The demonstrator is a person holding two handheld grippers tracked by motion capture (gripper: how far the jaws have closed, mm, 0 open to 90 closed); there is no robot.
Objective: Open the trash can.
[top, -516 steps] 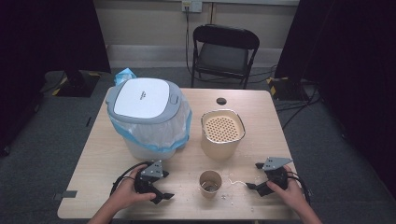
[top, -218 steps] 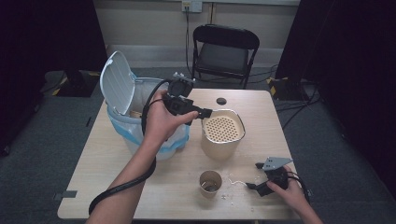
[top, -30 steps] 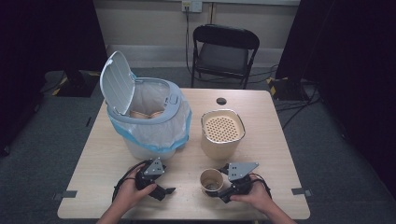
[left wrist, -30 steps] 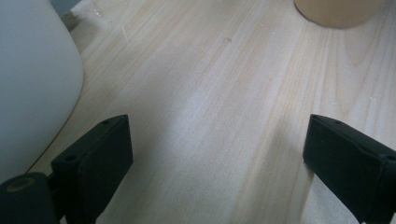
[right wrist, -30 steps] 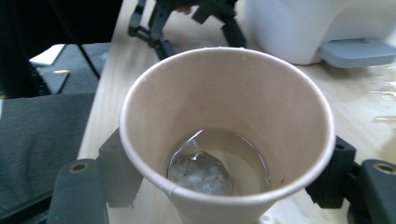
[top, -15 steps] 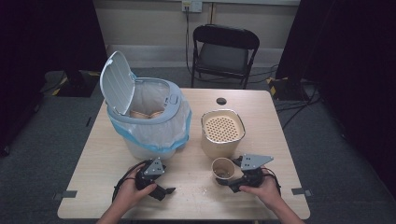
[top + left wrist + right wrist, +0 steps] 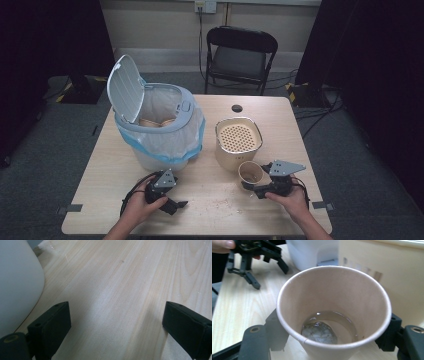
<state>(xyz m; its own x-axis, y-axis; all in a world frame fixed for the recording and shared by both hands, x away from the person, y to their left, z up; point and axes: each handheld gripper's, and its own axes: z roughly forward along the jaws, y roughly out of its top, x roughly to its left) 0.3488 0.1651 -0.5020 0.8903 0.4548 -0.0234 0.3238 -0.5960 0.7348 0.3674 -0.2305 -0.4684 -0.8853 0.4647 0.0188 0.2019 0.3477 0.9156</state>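
Observation:
My right gripper [image 7: 251, 184] is shut on a brown paper cup [image 7: 250, 173], one jaw on each side of its wall, held upright just in front of the beige container [image 7: 238, 140]. In the right gripper view the cup [image 7: 333, 315] holds a little murky liquid and a wet dark lump [image 7: 319, 332]. My left gripper [image 7: 175, 201] rests on the table at the front left, open with nothing between its jaws. The left gripper view shows bare wood between them [image 7: 116, 322]. It also appears as the far gripper [image 7: 271, 278] in the right gripper view.
A white bin [image 7: 160, 130] with a blue liner stands at the back left, its lid raised and brown cups inside. The beige container has a perforated top. A small black disc [image 7: 237, 108] lies behind it. Crumbs dot the table's front [image 7: 220, 205]. A folding chair [image 7: 240, 50] stands beyond.
My right gripper has carried the cup to the right and slightly up, from the table's front middle to just before the beige container. The left gripper has stayed put.

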